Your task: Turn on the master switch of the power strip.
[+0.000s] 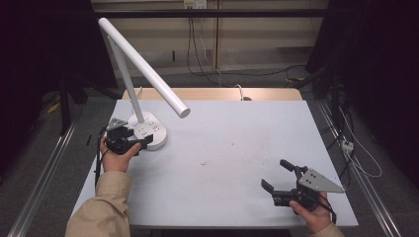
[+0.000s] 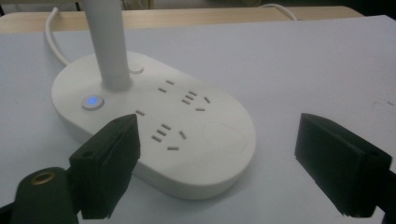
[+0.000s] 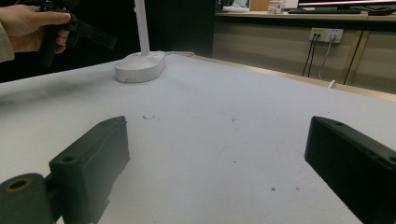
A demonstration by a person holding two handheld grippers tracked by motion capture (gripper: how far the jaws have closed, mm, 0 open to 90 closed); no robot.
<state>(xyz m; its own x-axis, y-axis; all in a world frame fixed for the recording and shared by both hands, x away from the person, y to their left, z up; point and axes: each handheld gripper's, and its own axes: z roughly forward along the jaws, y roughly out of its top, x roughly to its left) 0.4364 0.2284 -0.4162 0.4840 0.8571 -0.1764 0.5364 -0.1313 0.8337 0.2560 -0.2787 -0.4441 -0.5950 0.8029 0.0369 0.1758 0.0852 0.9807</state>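
Holding our left gripper [image 1: 140, 143] w/ jaws apart just beside the desk lamp base [image 1: 148, 130] at 10 o'clock, right gripper [image 1: 276, 176] agape at 4.

From the high view we look forward and down on the whole table [image 1: 222, 148], from above the person's side, quite far from it. The left gripper view rides low and very near the lamp base [image 2: 154, 121]; it faces across the table toward its far wooden edge. The right gripper view sits close over the table top and looks level across it toward the lamp base [image 3: 140, 66] and the left gripper [image 3: 77, 28], both well away. All three views share the lamp base [image 1: 148, 131] and the table surface around it.
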